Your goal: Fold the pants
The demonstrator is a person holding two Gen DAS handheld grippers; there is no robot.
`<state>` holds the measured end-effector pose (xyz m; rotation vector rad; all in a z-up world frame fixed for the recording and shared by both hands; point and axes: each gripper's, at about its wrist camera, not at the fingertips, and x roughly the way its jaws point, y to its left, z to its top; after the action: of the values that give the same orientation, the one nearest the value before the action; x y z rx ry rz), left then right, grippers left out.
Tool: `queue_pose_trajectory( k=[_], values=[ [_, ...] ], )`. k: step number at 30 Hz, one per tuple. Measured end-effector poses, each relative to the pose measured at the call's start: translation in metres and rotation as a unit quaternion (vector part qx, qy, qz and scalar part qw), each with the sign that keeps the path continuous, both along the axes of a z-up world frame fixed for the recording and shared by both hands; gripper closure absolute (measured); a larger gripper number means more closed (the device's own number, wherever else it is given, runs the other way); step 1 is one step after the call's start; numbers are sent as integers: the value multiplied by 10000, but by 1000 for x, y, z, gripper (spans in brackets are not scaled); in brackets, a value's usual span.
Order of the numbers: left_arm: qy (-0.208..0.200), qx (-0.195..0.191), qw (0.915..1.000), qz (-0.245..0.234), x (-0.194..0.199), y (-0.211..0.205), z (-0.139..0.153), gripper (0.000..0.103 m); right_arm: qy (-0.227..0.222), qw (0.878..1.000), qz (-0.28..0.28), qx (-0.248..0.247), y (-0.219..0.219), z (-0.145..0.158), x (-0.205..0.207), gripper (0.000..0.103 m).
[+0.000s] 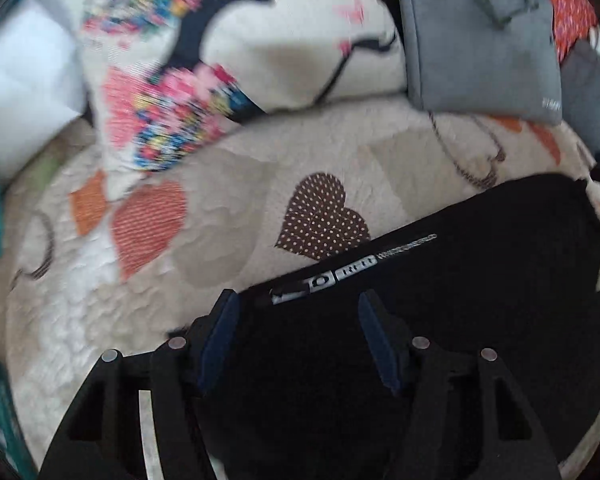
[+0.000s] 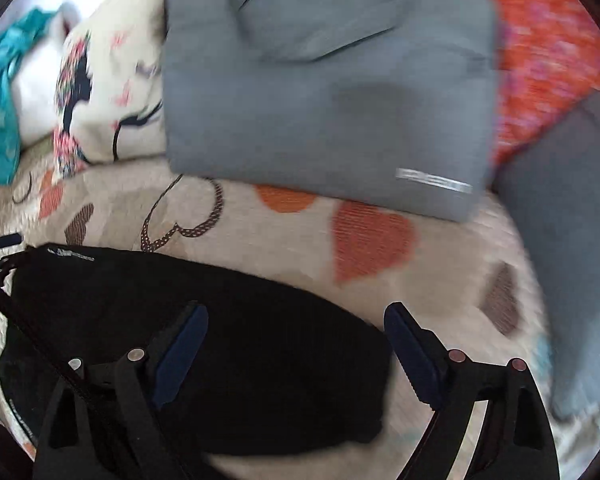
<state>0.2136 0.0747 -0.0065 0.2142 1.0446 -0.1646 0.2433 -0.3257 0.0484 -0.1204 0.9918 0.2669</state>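
Black pants [image 1: 480, 280] lie on quilt [image 1: 228, 184]; both grippers' fingers [image 2: 180, 348] spread.

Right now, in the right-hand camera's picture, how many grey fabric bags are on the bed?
2: a grey fabric laptop bag at top centre, and another grey bag, partly cut off, at the right edge.
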Motion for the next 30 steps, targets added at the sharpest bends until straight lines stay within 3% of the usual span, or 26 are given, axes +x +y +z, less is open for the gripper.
queue_pose_trajectory(
  k=[4,9,12,13,15,16,17,18,20,25,30],
  values=[
    [155,180,9992,-328,23,-10,-30,41,216,9989,372,-180,30,-30,35,11],
    [103,191,9969,-760,38,-21,-33,36,402,9963,645,-402,46,-57,56,11],
    [87,250,9960,-850,39,-28,-33,36,320,9969,654,-283,49,-61,53,8],
    [70,273,9961,-839,38,-30,-33,39,297,9970,672,-243,50,-60,49,12],
    [191,-97,9946,-1013,32,-36,-33,84,296,9963,801,-32,50,-56,40,27],
    [161,-81,9941,-1070,29,-42,-31,87,341,9957,864,48,50,-55,37,40],
    [84,123,9931,-1161,24,-51,-31,97,369,9952,902,94,50,-55,34,55],
    [59,197,9926,-1194,22,-55,-31,103,443,9941,974,193,49,-54,30,63],
    [87,96,9934,-1142,21,-60,-27,103,591,9927,1013,279,46,-51,24,94],
    [-101,-79,9952,-972,8,-60,-8,103,579,9929,994,303,43,-37,3,97],
    [-470,-363,9946,-847,-31,-41,28,103,327,9929,1000,559,38,-5,-37,97]
  ],
)
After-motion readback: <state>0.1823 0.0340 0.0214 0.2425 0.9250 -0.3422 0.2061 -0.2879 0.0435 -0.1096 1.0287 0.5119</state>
